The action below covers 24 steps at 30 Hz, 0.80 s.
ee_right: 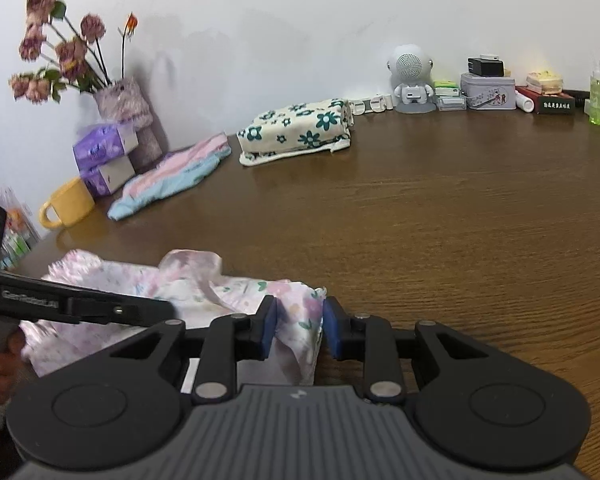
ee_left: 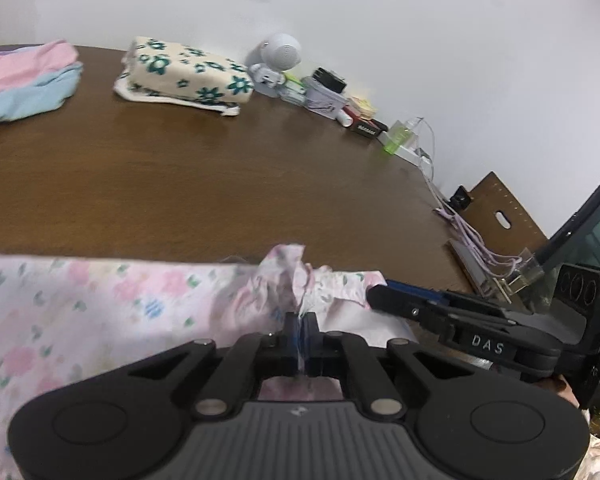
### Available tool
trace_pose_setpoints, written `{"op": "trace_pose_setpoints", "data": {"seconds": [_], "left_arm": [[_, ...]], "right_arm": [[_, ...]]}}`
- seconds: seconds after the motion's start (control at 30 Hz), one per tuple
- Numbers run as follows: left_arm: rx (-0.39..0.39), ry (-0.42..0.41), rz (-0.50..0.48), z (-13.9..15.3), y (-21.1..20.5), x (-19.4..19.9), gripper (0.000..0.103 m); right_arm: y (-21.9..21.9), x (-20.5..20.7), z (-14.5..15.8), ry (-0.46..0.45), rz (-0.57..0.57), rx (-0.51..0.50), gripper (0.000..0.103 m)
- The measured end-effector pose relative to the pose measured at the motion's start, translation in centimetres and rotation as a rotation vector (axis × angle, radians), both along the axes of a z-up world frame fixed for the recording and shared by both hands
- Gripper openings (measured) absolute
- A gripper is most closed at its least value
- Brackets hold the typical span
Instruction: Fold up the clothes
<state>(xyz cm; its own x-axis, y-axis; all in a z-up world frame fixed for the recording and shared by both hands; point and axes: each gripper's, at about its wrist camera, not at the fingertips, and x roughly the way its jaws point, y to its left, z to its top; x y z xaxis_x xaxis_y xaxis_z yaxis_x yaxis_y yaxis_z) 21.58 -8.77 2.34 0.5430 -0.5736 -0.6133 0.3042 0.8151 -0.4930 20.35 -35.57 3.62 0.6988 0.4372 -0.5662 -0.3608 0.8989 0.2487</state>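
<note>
Garment (ee_left: 80, 308), pale pink floral, lies crumpled, pinched by left gripper (ee_left: 300, 328).

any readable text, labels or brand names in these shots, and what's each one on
"DAS": white letters on the right gripper, on its black body, seen from the left wrist view.
Embossed line on the left gripper, along its black arm: too blurred to read.
Light characters on the dark red box by the wall: too small to read.
Purple tissue boxes: print blurred.
Decorated tin: picture only, no legible words.
</note>
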Motion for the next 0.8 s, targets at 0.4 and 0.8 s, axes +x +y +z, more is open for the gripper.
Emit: {"op": "trace_pose_setpoints", "data": {"seconds": [0.4,0.8], "left_arm": [[0.074,-0.158,-0.080,4.3,1.7,-3.5,0.045],[0.336,-0.290,-0.333,2.1,-0.4,-6.9,0.040]], "right_arm": [[2.0,-8.3,4.2,-0.109,0.154,-0.026,0.027],[8.2,-9.5,1.1,0.036,0.180,-0.092,0.009]]}}
